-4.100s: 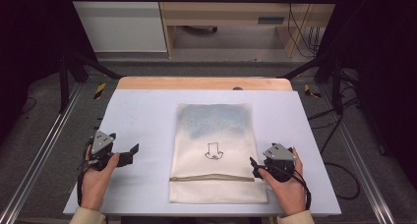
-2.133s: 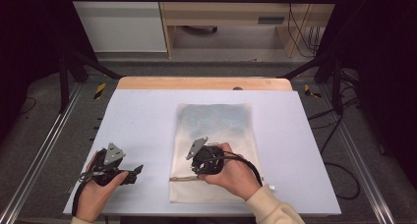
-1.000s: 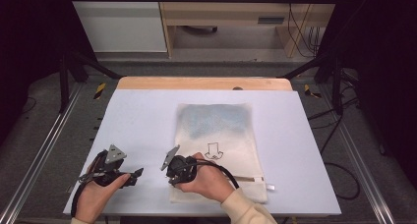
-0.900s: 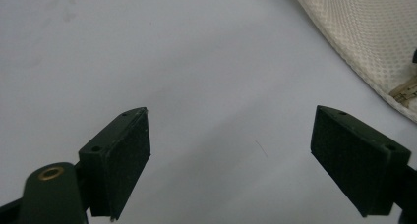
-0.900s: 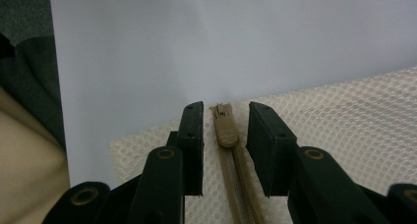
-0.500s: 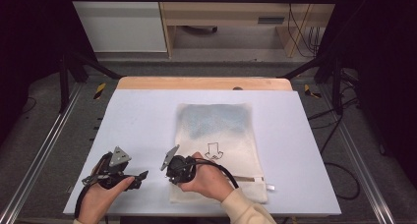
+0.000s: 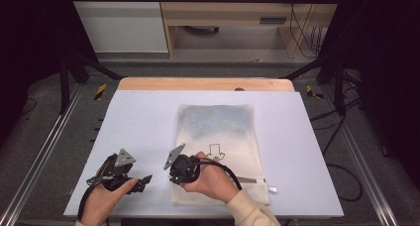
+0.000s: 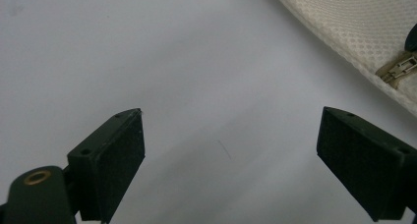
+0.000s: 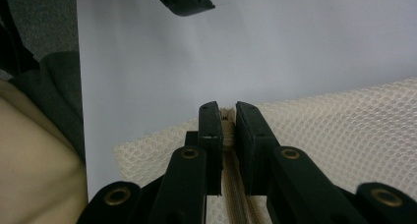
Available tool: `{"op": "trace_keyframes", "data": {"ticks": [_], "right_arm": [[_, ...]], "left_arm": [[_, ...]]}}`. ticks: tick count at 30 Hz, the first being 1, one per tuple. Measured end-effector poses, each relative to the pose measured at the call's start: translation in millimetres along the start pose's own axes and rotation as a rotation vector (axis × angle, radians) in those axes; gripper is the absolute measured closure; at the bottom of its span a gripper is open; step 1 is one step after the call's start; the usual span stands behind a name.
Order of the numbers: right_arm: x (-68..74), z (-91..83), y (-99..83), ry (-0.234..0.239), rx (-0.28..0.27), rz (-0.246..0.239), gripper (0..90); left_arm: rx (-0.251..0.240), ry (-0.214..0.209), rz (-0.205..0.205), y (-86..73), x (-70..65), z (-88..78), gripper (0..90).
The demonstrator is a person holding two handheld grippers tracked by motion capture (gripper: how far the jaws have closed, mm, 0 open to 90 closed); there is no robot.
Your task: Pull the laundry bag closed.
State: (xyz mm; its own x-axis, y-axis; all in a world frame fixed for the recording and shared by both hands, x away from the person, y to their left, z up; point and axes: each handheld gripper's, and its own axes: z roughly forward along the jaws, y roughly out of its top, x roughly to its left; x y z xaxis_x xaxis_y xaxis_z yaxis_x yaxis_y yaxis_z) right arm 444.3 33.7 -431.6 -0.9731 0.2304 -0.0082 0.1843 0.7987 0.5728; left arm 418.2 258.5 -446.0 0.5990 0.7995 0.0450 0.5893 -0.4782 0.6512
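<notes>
A cream mesh zip bag (image 7: 218, 132) lies flat on the white table (image 7: 143, 122), its zipper (image 7: 253, 180) running along the near end. My right gripper (image 7: 172, 179) sits at the bag's near left corner, shut on the zipper pull (image 9: 226, 122); in the right gripper view the right gripper (image 9: 226, 108) pinches the tan pull over the mesh bag (image 9: 339, 130). My left gripper (image 7: 144, 180) rests on the table just left of the bag, open. In the left gripper view the left gripper (image 8: 231, 130) holds nothing, with the bag (image 8: 354, 22) and its zipper end (image 8: 396, 69) at the upper right.
A black arrow print (image 7: 215, 151) marks the bag's middle, and its far half looks bluish. A wooden strip (image 7: 203, 84) borders the table's far edge. Metal frame rails (image 7: 47, 146) flank both sides. One jaw of the left gripper (image 9: 182, 0) shows beyond the right one.
My right gripper has travelled from the bag's right end leftward along the zipper to its left corner. My left gripper has shifted nearer and slightly right, towards the bag.
</notes>
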Motion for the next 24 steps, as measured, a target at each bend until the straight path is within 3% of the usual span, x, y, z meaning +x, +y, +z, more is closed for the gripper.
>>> {"op": "trace_keyframes", "data": {"ticks": [8,10,12,20,24], "right_arm": [[0.1,-7.3,0.8,-0.012,-0.020,0.002,82.0],[-0.1,-10.1,0.4,-0.014,-0.027,0.001,82.0],[-0.2,-10.6,0.1,-0.018,-0.028,-0.003,82.0],[0.3,-8.5,-0.6,-0.027,-0.020,-0.017,82.0],[-0.6,-8.3,-0.9,-0.025,-0.034,-0.009,82.0]], "left_arm": [[0.014,-0.010,0.025,1.5,-5.2,3.3,8.6],[0.019,-0.033,0.028,2.0,-7.0,4.2,12.1],[0.022,-0.030,0.035,2.9,-9.3,4.8,11.9],[0.003,-0.041,0.049,3.4,-16.7,1.7,8.7],[-0.013,-0.070,0.048,5.2,-23.3,-0.1,7.5]]}}
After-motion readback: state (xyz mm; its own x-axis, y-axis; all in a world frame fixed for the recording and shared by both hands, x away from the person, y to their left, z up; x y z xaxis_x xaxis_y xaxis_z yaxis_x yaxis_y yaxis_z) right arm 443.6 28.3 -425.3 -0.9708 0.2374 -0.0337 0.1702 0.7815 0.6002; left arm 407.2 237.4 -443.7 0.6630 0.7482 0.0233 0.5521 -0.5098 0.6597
